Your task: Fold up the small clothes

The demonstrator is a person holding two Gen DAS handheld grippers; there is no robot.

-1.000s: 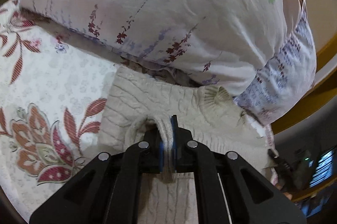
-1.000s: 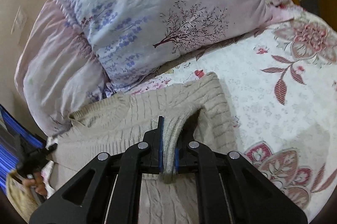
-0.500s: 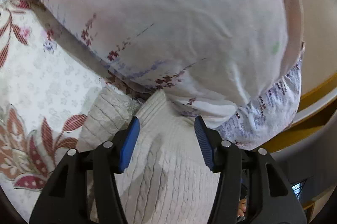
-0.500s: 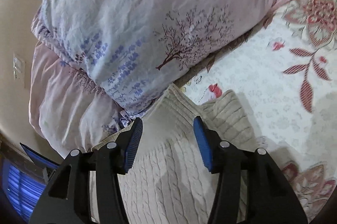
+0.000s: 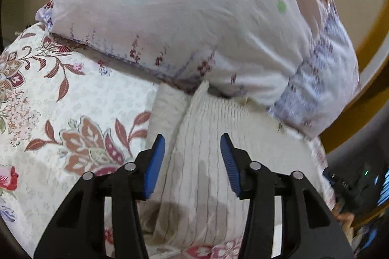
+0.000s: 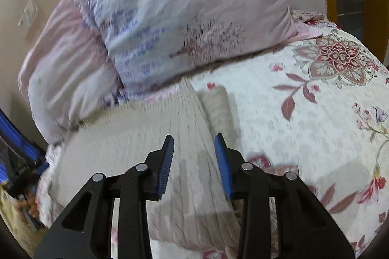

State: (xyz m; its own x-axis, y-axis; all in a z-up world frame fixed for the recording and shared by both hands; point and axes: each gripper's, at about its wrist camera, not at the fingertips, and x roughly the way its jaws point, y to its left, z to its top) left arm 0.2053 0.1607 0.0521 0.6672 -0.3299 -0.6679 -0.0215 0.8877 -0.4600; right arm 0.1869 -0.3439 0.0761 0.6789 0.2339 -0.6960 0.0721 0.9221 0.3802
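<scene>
- My left gripper (image 5: 192, 149) hangs above the sweater (image 5: 206, 161), jaws spread wide with nothing between them; the ribbed blue pads (image 5: 154, 166) face each other over the knit.
- My right gripper (image 6: 193, 152) is in the same pose, jaws parted and empty, above the sweater (image 6: 145, 144) near its right side.
- The sweater is a cream cable-knit, lying folded on the bedspread (image 5: 80, 113), with a narrow folded strip, possibly a sleeve (image 6: 220, 110), along one edge.
- Its far edge touches, or tucks under, the pillow (image 5: 194, 15), a soft pale case printed with purple sprigs and a small tree.
- The bedspread (image 6: 304, 125) is quilted cream cloth with large red-brown flowers and leaves.
- Open bedspread stretches left of the sweater in the left view and right of it in the right view; the pillow (image 6: 182, 15) closes off the far side.
</scene>
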